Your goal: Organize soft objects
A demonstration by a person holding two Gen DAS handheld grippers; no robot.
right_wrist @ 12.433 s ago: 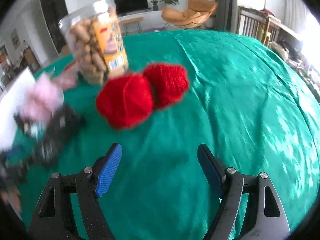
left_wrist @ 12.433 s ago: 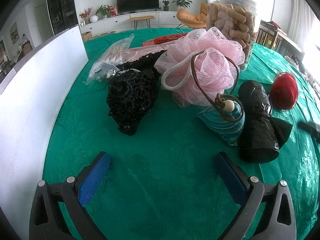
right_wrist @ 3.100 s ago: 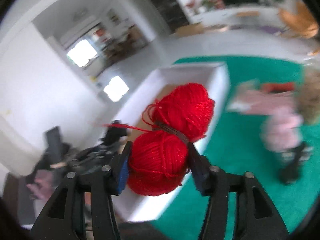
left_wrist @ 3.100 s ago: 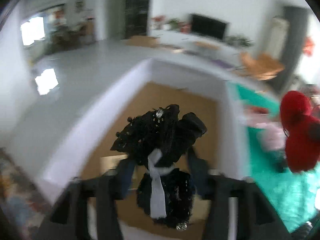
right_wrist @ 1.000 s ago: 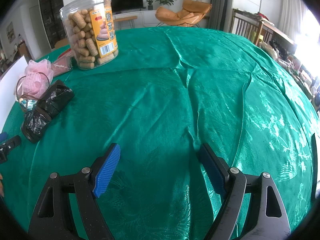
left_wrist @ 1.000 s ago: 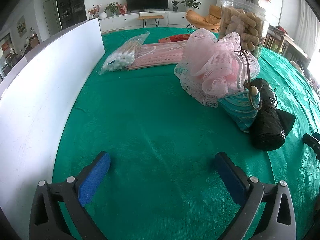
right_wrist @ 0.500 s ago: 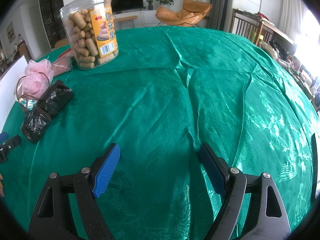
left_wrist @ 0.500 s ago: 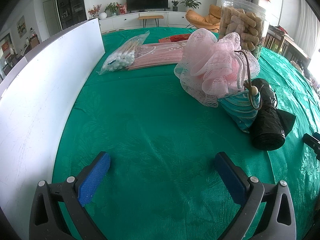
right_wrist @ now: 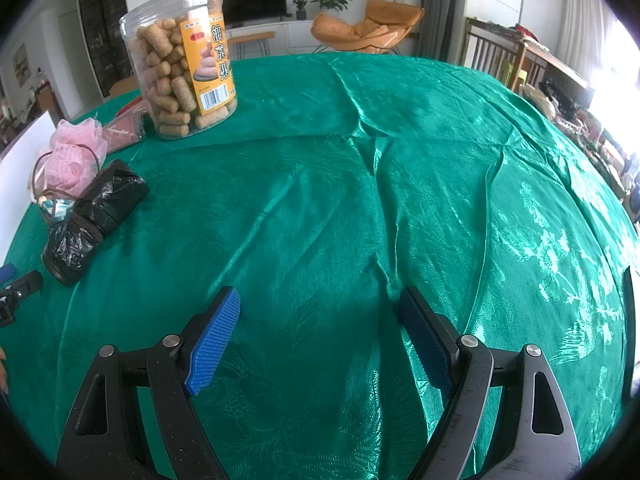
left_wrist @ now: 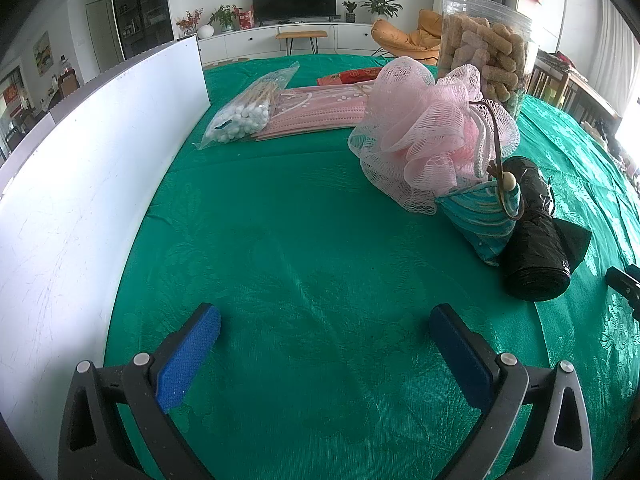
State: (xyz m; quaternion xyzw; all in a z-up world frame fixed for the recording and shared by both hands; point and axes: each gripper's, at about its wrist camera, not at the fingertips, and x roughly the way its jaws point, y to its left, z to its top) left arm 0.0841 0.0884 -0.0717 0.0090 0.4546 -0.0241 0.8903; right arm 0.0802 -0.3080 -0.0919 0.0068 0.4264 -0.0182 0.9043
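A pink mesh bath puff (left_wrist: 432, 136) lies on the green tablecloth (left_wrist: 304, 248), with a teal striped pouch (left_wrist: 480, 216) and a black plastic bag roll (left_wrist: 534, 236) beside it. The puff (right_wrist: 74, 152) and the black roll (right_wrist: 94, 216) also show at the left of the right wrist view. My left gripper (left_wrist: 326, 344) is open and empty, low over bare cloth in front of them. My right gripper (right_wrist: 316, 332) is open and empty over bare cloth (right_wrist: 360, 184), well to the right of them.
A white box wall (left_wrist: 80, 168) runs along the left. A bag of cotton swabs (left_wrist: 244, 112), a pink pack (left_wrist: 320, 108) and a clear jar of snacks (left_wrist: 486, 48) stand further back. The jar (right_wrist: 180, 60) is at the right wrist view's upper left.
In the last second nothing has moved. Earlier, the black soft item and the red yarn were carried in the grippers over the white box; both grippers are back over the table, open and empty.
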